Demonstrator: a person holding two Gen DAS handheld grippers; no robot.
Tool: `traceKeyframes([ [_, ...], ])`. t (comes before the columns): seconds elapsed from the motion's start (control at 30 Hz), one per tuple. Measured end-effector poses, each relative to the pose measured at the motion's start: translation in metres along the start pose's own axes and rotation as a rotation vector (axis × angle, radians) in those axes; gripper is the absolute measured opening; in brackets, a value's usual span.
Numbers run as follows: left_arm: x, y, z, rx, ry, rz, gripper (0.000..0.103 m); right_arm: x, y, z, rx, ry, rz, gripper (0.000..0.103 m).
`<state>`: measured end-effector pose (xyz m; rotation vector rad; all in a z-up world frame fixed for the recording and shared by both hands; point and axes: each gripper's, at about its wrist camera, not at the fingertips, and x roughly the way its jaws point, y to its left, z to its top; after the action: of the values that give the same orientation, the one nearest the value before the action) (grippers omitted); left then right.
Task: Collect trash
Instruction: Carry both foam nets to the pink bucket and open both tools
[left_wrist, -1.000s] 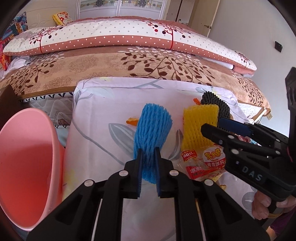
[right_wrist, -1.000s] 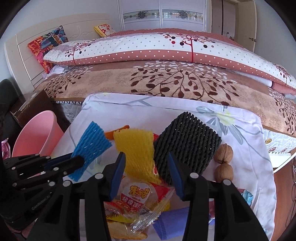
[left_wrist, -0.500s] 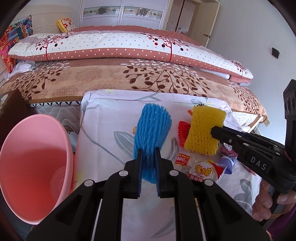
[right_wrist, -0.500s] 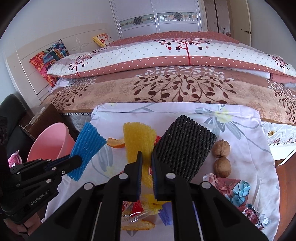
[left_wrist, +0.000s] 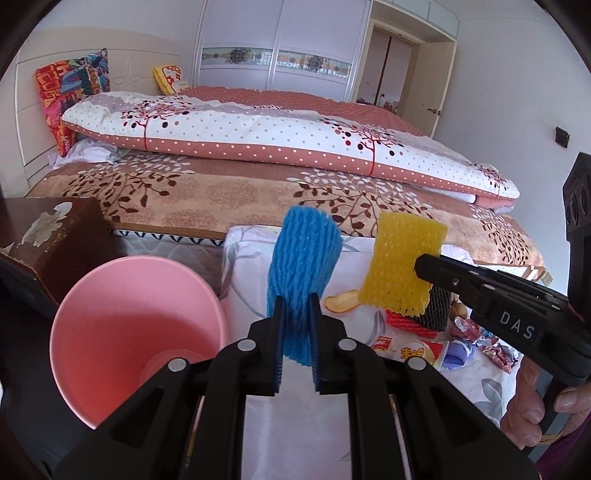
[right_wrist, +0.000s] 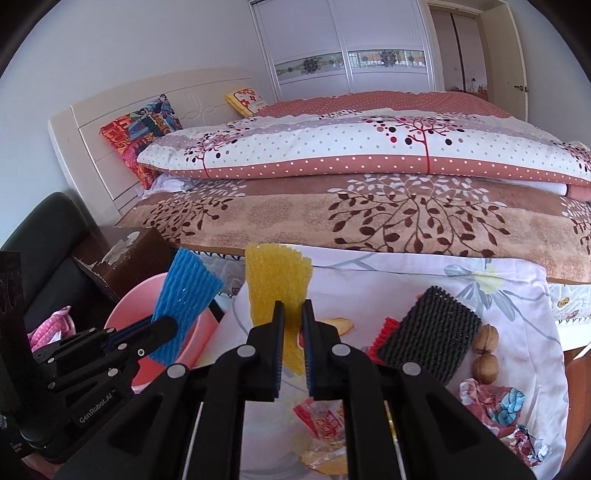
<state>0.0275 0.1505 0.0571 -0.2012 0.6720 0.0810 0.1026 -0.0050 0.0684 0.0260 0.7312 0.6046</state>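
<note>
Left claw (left_wrist: 295, 336) clamps blue foam net (left_wrist: 303, 266); right claw (right_wrist: 293, 343) clamps yellow foam net (right_wrist: 277, 284). Walnuts (right_wrist: 485, 354) only clear in right view.

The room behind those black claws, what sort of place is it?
Almost certainly a home bedroom: a made bed with a folded dotted quilt, a white wooden headboard with a colourful patterned pillow against it, and a white sliding-door wardrobe behind.

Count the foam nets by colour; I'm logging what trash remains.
Blue: 1, blue net in left hand-held gripper
Yellow: 1, yellow net in right hand-held gripper
Black: 1, black net on table
Red: 1, red net on table
Total: 4
</note>
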Motion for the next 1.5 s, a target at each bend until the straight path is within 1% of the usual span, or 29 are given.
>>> traceKeyframes([
  [0.13,-0.010,0.025,-0.001,-0.033,-0.014,0.057,0.011,0.012,0.031,0.001,-0.036,0.011,0.044,0.009],
  [0.27,-0.011,0.051,-0.004,-0.074,-0.003,0.107,0.011,0.027,0.061,0.000,-0.068,0.036,0.088,0.009],
  [0.4,-0.009,0.074,-0.011,-0.112,0.018,0.153,0.011,0.044,0.087,-0.005,-0.110,0.065,0.113,0.009],
  [0.6,-0.006,0.095,-0.020,-0.128,0.036,0.215,0.011,0.064,0.117,-0.012,-0.164,0.104,0.135,0.009],
  [0.83,-0.001,0.109,-0.028,-0.140,0.052,0.257,0.011,0.087,0.137,-0.021,-0.202,0.152,0.143,0.009],
  [1.1,0.003,0.129,-0.034,-0.182,0.074,0.306,0.011,0.106,0.146,-0.029,-0.217,0.193,0.144,0.009],
  [1.23,0.004,0.136,-0.036,-0.205,0.083,0.318,0.014,0.109,0.147,-0.031,-0.215,0.199,0.146,0.009],
  [1.3,0.004,0.138,-0.037,-0.213,0.086,0.313,0.019,0.110,0.148,-0.031,-0.216,0.195,0.144,0.009],
  [1.37,0.004,0.138,-0.038,-0.210,0.085,0.318,0.030,0.111,0.148,-0.031,-0.222,0.195,0.141,0.011],
  [1.4,0.003,0.138,-0.037,-0.211,0.082,0.319,0.031,0.111,0.149,-0.031,-0.225,0.194,0.141,0.012],
  [1.5,0.001,0.140,-0.037,-0.228,0.080,0.313,0.033,0.110,0.148,-0.030,-0.224,0.187,0.139,0.024],
])
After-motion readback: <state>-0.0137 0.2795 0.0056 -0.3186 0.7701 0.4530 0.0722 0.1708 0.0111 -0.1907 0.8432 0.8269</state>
